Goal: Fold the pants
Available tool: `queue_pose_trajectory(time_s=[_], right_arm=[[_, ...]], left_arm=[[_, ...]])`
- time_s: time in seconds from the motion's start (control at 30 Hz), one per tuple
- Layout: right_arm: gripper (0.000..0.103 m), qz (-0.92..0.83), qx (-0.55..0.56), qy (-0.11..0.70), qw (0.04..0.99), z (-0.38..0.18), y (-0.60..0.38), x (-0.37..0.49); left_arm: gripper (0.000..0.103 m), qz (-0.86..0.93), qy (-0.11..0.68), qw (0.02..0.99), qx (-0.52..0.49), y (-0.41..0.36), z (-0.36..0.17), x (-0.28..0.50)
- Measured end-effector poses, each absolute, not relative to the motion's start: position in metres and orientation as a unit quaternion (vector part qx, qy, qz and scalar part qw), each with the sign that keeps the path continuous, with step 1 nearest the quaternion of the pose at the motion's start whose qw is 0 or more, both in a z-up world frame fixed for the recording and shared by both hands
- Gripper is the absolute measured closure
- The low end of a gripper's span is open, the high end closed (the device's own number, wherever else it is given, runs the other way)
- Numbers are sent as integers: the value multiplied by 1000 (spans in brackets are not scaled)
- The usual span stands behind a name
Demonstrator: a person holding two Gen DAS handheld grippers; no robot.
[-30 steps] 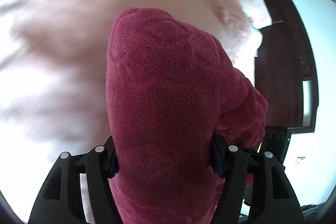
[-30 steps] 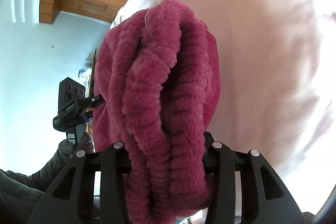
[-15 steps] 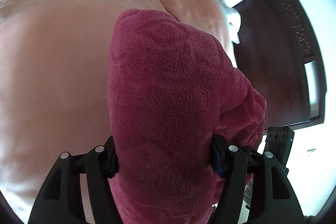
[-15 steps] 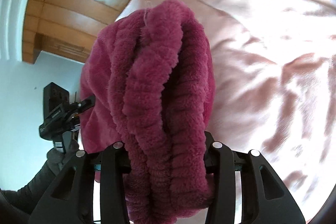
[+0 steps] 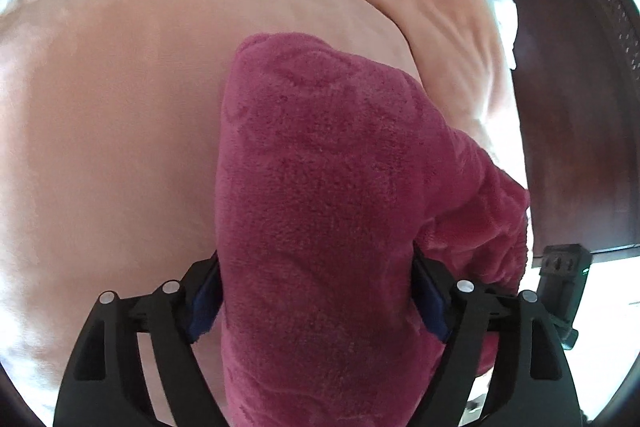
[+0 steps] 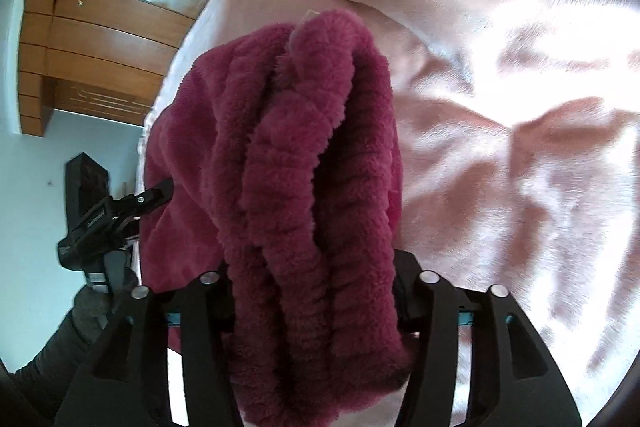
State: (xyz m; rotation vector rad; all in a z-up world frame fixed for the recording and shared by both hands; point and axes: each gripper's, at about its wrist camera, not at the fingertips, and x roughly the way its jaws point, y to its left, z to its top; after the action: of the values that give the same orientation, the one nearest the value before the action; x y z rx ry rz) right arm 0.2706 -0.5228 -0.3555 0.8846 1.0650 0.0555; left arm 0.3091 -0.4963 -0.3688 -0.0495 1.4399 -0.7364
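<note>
Tilting steeply down over the pink bed cover [image 5: 120, 107], the magenta fleece pants [image 5: 320, 207] are flanked by opening fingers of the left gripper [image 5: 316, 303] and the right gripper [image 6: 316, 291].

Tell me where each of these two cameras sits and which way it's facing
Left wrist: on the left tool, angled down at the pink bedding; its fingers flank the magenta fleece pants, jaws opening.
Right wrist: on the right tool, angled down over the bedding toward a wooden wardrobe; jaws opening around the ribbed waistband; a dark sleeve shows.
Shared: pants, bedding; each sees the other tool.
</note>
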Motion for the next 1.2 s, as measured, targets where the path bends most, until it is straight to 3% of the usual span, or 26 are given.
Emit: queue_pose_trajectory(time_s=[0.13, 0.43, 0.87, 1.2], right_arm=[[42, -4, 350, 483, 803, -309, -505, 266], [42, -45, 208, 423, 881, -223, -468, 265], [42, -57, 201, 489, 847, -309, -454, 337], [42, -70, 172, 504, 843, -328, -448, 342]], left_arm=[[21, -313, 621, 718, 37, -499, -344, 302], [21, -301, 556, 762, 138, -492, -295, 254], [18, -294, 575, 739, 194, -499, -342, 221], [16, -300, 565, 737, 219, -509, -345, 218]])
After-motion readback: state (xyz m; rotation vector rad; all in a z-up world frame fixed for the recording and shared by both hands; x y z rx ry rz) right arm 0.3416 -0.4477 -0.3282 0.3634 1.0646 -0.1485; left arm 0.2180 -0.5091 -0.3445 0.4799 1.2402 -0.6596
